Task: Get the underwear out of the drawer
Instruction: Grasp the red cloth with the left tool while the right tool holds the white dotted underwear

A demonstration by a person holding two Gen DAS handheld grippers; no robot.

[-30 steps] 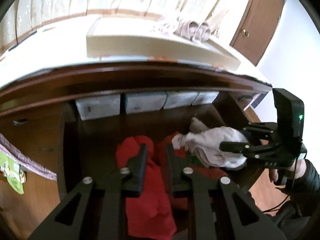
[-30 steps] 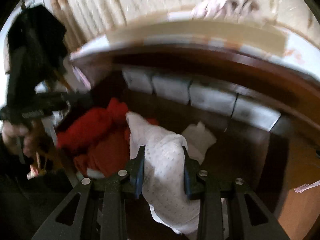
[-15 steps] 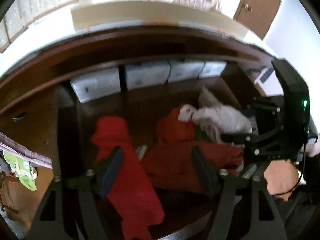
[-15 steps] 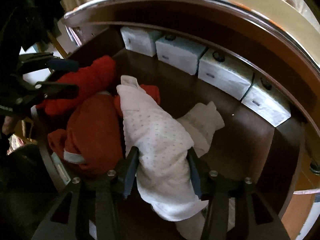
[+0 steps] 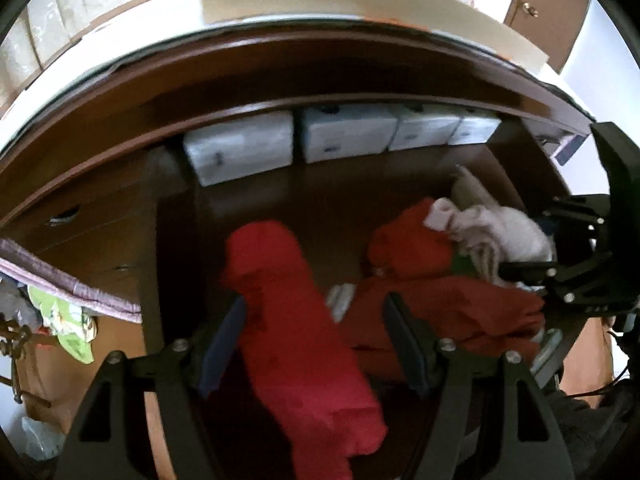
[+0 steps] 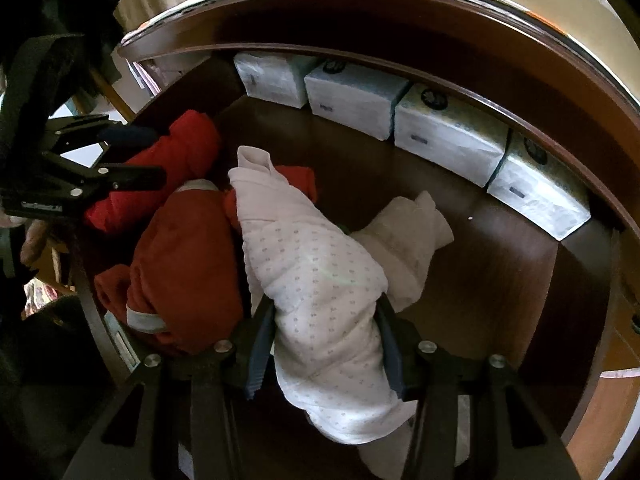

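Two claws hang over the open drawer [image 6: 500,280], and not one garment is out of it yet. You hold the left claw [image 5: 316,344] spread wide astride a rolled red underwear piece [image 5: 296,320]; its jaws have just been opening, the pads stand clear of the cloth on both sides, so nothing is gripped there. Your right claw [image 6: 324,344] straddles a rolled white dotted underwear piece [image 6: 316,280]; its jaws too have just been opening, and the pads lie against the roll's flanks or just beside them. Whether they press, the right wrist view does not settle, so I cannot tell if that claw grips.

Both rolls lie on the drawer floor near its front edge. A darker red garment [image 6: 188,264] sits between them, a plain white roll [image 6: 404,240] lies just beyond the dotted one, and a row of white packets [image 6: 448,136] lines the back wall.

Everything remains to be done, by the look of it: closing on a roll, lifting it clear, setting it outside.

Seen along each claw, the red roll's long axis runs from the drawer's front toward its back, leaning slightly left at the far end. The dotted roll points the same way, its narrow folded end aimed at the back-left corner.
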